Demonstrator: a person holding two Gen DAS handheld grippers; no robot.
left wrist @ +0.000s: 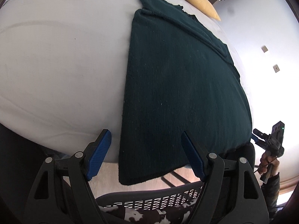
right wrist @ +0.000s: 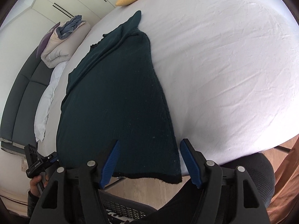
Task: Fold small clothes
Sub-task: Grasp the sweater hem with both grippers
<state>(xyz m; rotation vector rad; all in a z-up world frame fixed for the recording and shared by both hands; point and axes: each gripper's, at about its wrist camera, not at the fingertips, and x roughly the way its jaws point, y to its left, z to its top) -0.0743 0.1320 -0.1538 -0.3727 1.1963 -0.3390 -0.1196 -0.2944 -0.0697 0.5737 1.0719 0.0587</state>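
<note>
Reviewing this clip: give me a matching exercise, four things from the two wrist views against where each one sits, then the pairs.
Things:
1. dark green sweater
2. yellow pillow
3. rolled duvet
4. mesh chair

Places:
A. far end of the bed
B. below the grippers, off the bed
C. flat on the white sheet, hem hanging over the near edge
D. bundled by the dark headboard

Pairs: 1-C, 2-A, 3-D, 4-B

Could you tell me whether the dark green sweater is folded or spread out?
Partly folded: the sweater has a sleeve laid across its body.
</note>
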